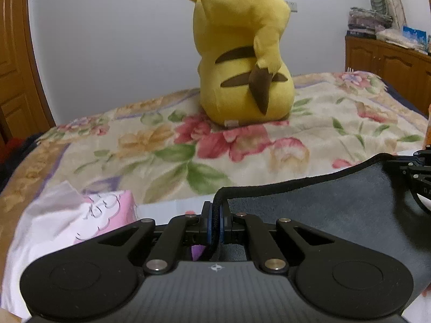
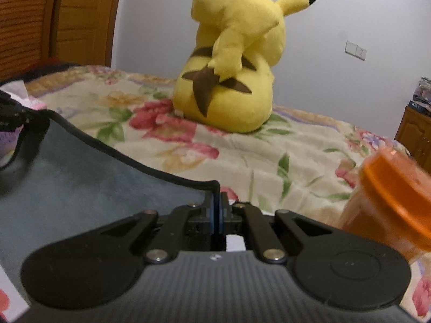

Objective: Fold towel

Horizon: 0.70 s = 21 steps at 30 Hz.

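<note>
We have the left gripper (image 1: 214, 222) clamped on one corner of the grey towel (image 1: 323, 215), black hem pinched between the blue pads. Right gripper (image 2: 217, 215) is likewise clenched on another towel corner, fingers pressed together with the hem between them. The towel hangs stretched between the two grippers, lifted above the near edge of the bed (image 1: 242, 161), top edge sagging in a shallow curve.

View differences:
- Left wrist view: towel runs off to the right, where the other gripper's black linkage shows at the frame edge. The pink-and-white tissue pack (image 1: 102, 210) sits near the bed's near left corner, just left of our left gripper. Wooden cabinet (image 1: 388, 62) with stacked items on top shows at the far right. Only a sliver of orange shows at the right frame edge.
- Right wrist view: towel runs off to the left, with the left gripper's linkage at the frame edge. The orange-lidded jar (image 2: 390, 204) is close on the right, blurred, near the bed's near right side. A wall switch plate (image 2: 355, 49) shows here. The tissue pack is barely visible at the far left.

Both views show the yellow Pikachu plush (image 1: 242, 62) sitting upright mid-bed on the floral blanket, back toward us, well apart from the towel. Wooden door (image 2: 54, 21) stands beyond the bed's left side.
</note>
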### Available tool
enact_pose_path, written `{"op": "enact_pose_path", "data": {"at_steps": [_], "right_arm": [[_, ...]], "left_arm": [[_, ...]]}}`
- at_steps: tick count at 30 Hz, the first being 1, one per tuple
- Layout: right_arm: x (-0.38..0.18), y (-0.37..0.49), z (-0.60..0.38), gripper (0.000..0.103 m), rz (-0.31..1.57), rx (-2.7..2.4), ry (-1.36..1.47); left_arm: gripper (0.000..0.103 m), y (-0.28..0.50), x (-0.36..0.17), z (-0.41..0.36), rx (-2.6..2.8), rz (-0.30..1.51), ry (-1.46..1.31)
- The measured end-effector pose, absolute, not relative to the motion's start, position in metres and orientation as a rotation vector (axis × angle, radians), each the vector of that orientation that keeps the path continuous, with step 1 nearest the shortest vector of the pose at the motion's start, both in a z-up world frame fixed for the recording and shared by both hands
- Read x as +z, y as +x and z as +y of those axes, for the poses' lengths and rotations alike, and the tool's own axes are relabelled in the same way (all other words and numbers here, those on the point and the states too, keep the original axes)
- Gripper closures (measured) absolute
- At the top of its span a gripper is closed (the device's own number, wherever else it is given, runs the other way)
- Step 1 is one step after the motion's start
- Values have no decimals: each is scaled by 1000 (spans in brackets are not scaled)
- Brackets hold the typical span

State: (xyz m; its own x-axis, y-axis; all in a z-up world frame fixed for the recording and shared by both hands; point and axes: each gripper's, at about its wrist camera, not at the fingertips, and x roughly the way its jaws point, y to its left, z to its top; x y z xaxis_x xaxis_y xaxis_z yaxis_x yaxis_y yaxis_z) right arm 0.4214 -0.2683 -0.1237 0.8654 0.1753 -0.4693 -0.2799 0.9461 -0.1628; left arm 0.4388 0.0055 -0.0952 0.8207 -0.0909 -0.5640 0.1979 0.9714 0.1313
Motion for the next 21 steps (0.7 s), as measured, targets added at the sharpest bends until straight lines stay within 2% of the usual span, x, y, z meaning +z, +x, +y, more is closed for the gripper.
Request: {"op": "enact_pose_path", "data": {"at_steps": [8, 9, 11, 12, 13, 21], "right_arm": [[-135, 427, -268, 98, 511, 234, -207], [-136, 428, -268, 98, 516, 229, -210], [-136, 428, -268, 96, 529, 225, -217], [-136, 428, -268, 93, 532, 220, -214], [-134, 427, -269, 91, 535, 215, -207], [-115, 411, -273, 90, 547, 207, -197]], "left_arm": [[91, 446, -105, 6, -136, 637, 170], [87, 446, -105, 7, -136, 640, 165], [71, 444, -105, 8, -133, 641, 160], [59, 442, -104, 8, -129, 638, 160], [52, 440, -103, 8, -126, 636, 159], [44, 408, -79, 5, -175, 635, 167]]}}
